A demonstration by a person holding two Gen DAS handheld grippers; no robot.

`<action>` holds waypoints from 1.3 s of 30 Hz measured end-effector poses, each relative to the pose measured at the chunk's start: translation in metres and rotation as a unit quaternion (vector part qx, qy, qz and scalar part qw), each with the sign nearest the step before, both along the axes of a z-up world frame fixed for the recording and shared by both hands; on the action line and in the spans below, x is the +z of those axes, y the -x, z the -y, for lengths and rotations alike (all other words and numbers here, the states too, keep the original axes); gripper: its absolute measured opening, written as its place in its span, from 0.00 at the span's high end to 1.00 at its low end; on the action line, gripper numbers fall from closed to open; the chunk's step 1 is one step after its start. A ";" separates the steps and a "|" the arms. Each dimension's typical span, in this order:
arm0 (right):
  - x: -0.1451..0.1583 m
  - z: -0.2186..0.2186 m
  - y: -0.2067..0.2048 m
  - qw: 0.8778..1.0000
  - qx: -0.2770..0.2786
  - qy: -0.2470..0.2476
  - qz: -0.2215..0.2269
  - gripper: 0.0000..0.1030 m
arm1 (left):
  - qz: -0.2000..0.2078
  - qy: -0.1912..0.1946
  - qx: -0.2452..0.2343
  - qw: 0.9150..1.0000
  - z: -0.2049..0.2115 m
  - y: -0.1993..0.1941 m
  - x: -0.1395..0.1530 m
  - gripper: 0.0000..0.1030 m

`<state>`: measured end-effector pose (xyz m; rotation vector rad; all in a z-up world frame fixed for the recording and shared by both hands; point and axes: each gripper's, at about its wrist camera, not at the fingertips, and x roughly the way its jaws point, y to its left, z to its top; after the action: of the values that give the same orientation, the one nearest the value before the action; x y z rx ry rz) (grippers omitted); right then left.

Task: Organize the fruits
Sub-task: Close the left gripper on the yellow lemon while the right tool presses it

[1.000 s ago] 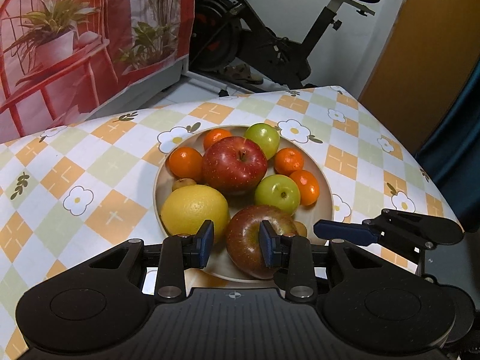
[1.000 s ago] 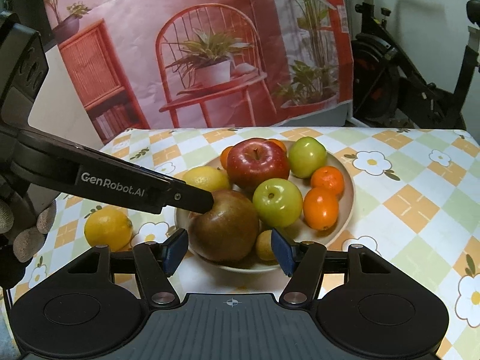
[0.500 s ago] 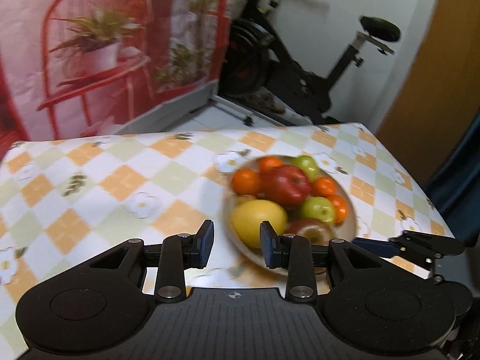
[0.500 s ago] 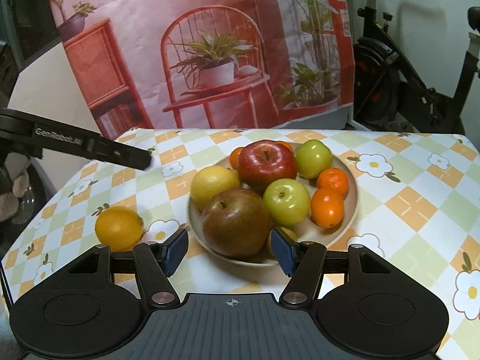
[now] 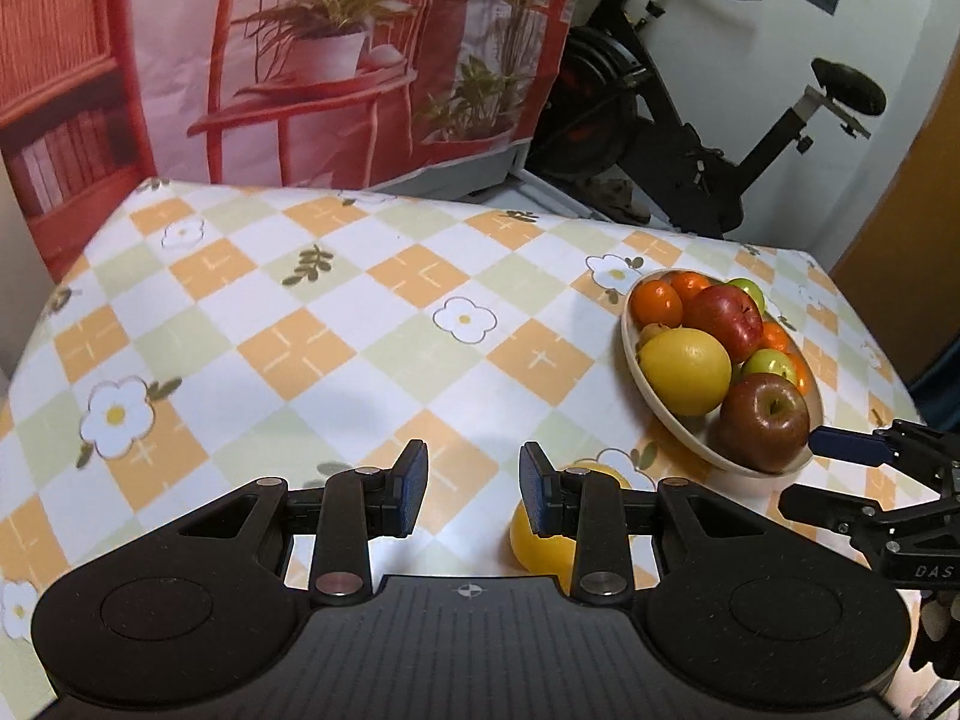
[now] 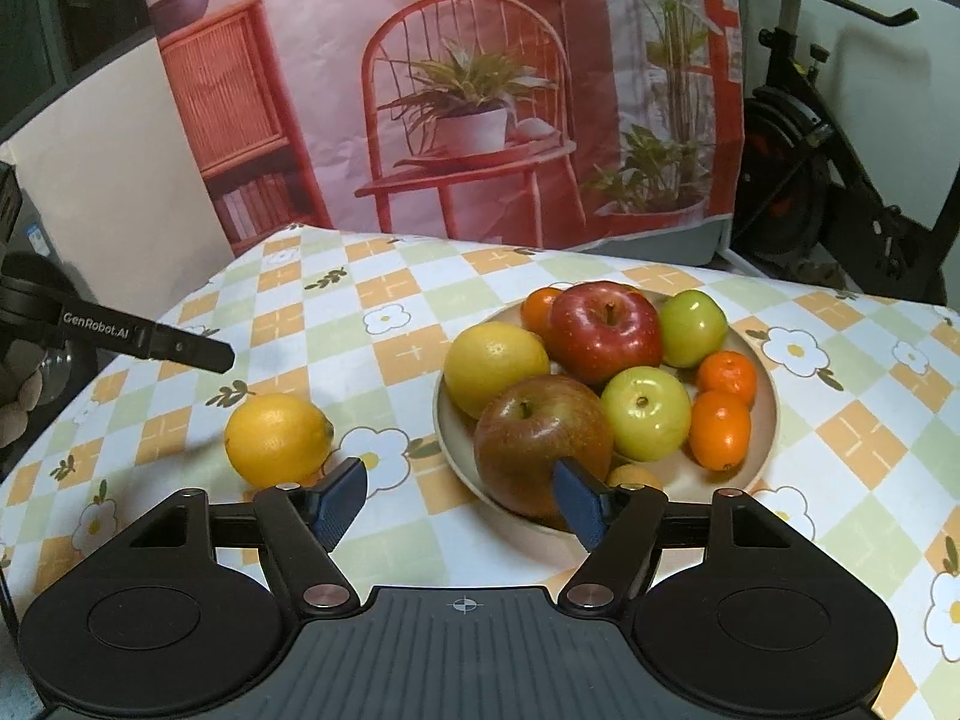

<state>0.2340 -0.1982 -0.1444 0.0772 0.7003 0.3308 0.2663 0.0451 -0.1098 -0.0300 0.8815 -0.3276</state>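
Observation:
A beige plate [image 6: 753, 456] holds a dark red apple [image 6: 540, 438], a lemon [image 6: 492, 366], a bright red apple [image 6: 606, 324], two green apples and several tangerines. A second lemon [image 6: 279, 438] lies loose on the checked tablecloth left of the plate. My right gripper [image 6: 461, 501] hovers at the plate's near edge, its jaws opening with nothing between the pads. My left gripper [image 5: 474, 489] is open and empty over bare cloth, left of the plate [image 5: 660, 414]. The loose lemon [image 5: 540, 540] sits half hidden behind its right finger.
A printed backdrop [image 6: 480, 108] of a red chair and plants hangs behind the table. An exercise bike [image 5: 690, 138] stands past the far right corner. The tablecloth [image 5: 300, 330] stretches far to the left of the plate. A gloved hand [image 6: 18, 408] shows at the left edge.
My left gripper has swung left, away from the plate and dark apple, and now sits by the loose lemon. My right gripper has drawn back slightly and its jaws have widened.

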 end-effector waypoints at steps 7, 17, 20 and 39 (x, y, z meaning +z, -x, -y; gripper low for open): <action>0.005 -0.005 0.001 1.000 -0.009 0.014 0.005 0.39 | 0.008 0.023 -0.004 1.000 0.006 -0.003 -0.004 0.66; 0.013 -0.011 0.008 0.999 0.001 0.028 0.018 0.39 | -0.038 0.028 -0.019 0.999 0.029 -0.027 -0.029 0.66; 0.013 -0.013 0.007 0.999 0.007 0.028 0.017 0.39 | -0.041 0.026 -0.034 0.998 0.033 -0.027 -0.031 0.66; -0.007 -0.049 -0.015 0.993 0.100 0.032 -0.051 0.39 | -0.060 0.112 -0.049 0.991 0.019 -0.011 -0.027 0.66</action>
<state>0.2494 -0.1494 -0.1513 -0.0385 0.8225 0.4991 0.2771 0.0261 -0.1371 -0.2172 0.9641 -0.5198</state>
